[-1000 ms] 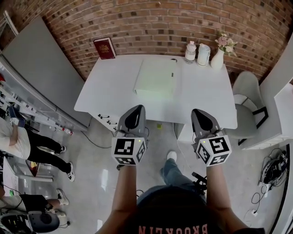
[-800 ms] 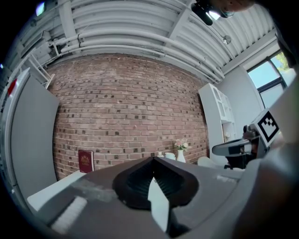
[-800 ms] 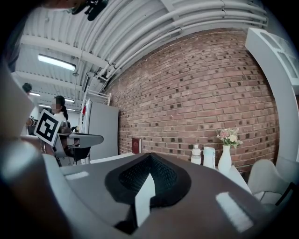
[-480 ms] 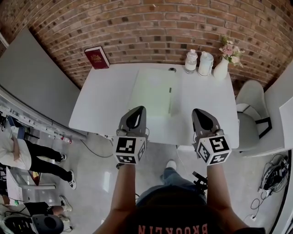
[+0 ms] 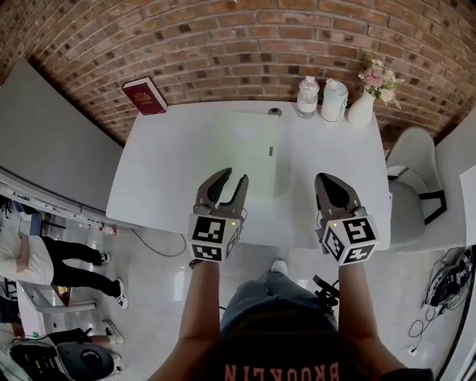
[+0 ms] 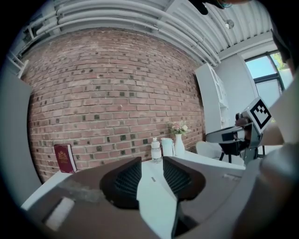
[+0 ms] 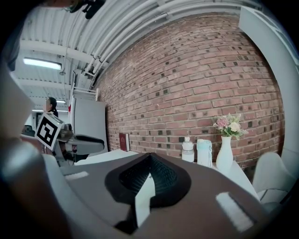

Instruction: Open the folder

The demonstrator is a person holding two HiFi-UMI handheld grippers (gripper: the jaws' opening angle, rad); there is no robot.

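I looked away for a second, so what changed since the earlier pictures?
The left gripper and right gripper moved forward over the table toward the folder. The left's fingers are opening, nothing between them. The right stays shut, empty; the folder lies closed, untouched.

I see the white worktop (image 5: 171, 164) standing with its far edge against a red brick wall (image 5: 245, 45). Left of the worktop leans a plain grey partition panel (image 5: 52, 141). Right of it sits a pale grey chair (image 5: 413, 160). In front of the worktop lies a glossy grey floor (image 5: 156, 275), with a tangle of cables (image 5: 446, 286) off to the right. Above the worktop I make out white ceiling pipes (image 6: 117, 14) and a lit strip light (image 7: 39, 62). To its right stand a tall white cabinet (image 6: 208, 107) and a bright window (image 6: 271, 74).
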